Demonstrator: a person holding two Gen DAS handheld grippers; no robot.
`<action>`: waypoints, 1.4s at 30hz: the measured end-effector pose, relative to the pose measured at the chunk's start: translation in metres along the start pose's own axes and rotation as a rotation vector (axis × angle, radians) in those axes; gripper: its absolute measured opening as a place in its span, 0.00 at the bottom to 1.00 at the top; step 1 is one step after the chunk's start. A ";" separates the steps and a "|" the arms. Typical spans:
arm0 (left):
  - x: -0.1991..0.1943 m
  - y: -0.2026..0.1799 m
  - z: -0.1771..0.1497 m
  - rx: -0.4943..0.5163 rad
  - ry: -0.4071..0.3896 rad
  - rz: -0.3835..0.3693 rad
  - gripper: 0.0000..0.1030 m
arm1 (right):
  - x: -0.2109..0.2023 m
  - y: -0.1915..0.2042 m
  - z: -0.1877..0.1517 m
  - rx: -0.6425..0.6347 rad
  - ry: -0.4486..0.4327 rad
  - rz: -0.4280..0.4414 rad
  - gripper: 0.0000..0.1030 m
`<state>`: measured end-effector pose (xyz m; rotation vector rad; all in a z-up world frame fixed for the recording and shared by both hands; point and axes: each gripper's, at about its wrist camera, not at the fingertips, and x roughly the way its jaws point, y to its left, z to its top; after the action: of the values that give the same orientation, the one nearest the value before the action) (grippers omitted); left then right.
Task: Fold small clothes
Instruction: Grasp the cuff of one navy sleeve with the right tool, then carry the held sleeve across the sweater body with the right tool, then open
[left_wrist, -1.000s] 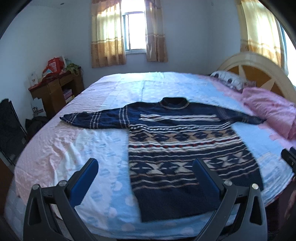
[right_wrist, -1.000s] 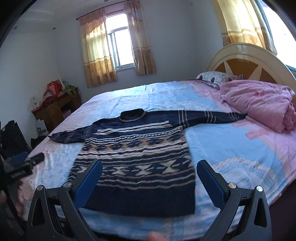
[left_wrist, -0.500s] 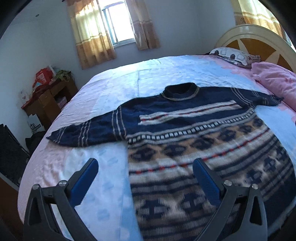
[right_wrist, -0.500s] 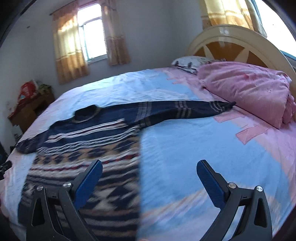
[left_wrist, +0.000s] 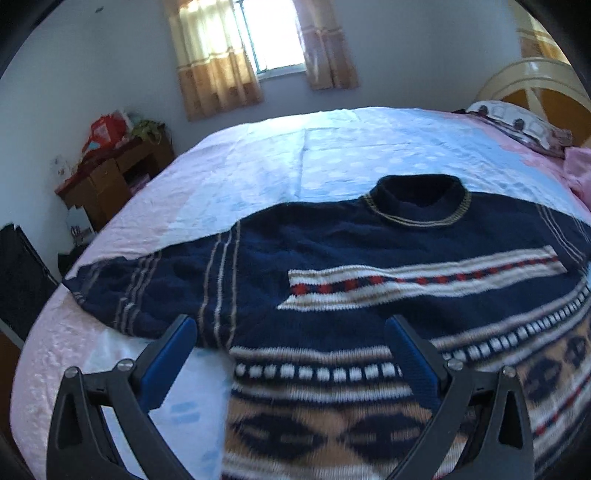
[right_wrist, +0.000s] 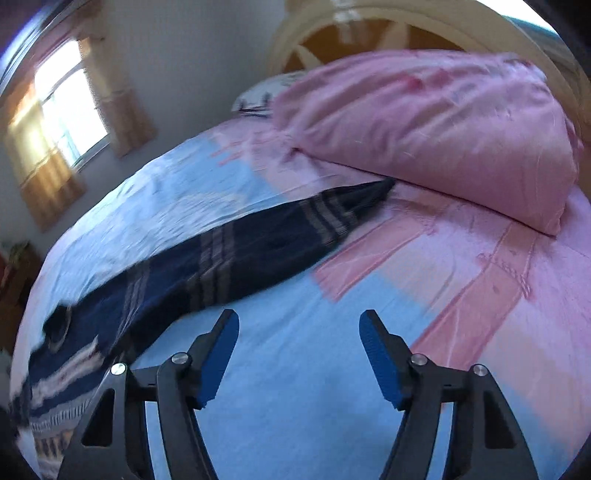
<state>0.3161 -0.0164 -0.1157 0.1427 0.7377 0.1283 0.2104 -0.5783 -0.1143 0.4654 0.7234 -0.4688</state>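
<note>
A navy patterned sweater lies flat, front up, on the bed with both sleeves spread out. My left gripper hovers open over its chest near the left armpit, nothing between the blue pads. In the right wrist view the sweater's right sleeve stretches toward the pink duvet. My right gripper is above bare blue sheet just in front of that sleeve; its jaws are closing with nothing between them. The sleeve's cuff lies near the duvet's edge.
A folded pink duvet and a patterned pillow lie at the headboard end. A wooden desk with clutter stands left of the bed, under the curtained window.
Both grippers have come lower and closer to the bed. The left one moved in over the sweater's chest. The right one swung right toward the right sleeve, rolled, and its jaws narrowed.
</note>
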 end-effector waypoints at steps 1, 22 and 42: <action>0.006 0.000 0.001 -0.009 0.009 0.004 1.00 | 0.008 -0.008 0.009 0.028 0.001 -0.010 0.67; 0.063 -0.006 -0.006 -0.061 0.173 0.022 1.00 | 0.125 -0.069 0.103 0.234 0.088 -0.082 0.09; 0.066 -0.003 -0.008 -0.084 0.171 -0.032 1.00 | 0.041 0.170 0.076 -0.284 -0.074 0.132 0.07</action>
<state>0.3591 -0.0073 -0.1658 0.0403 0.9034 0.1422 0.3699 -0.4938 -0.0530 0.2259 0.6705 -0.2531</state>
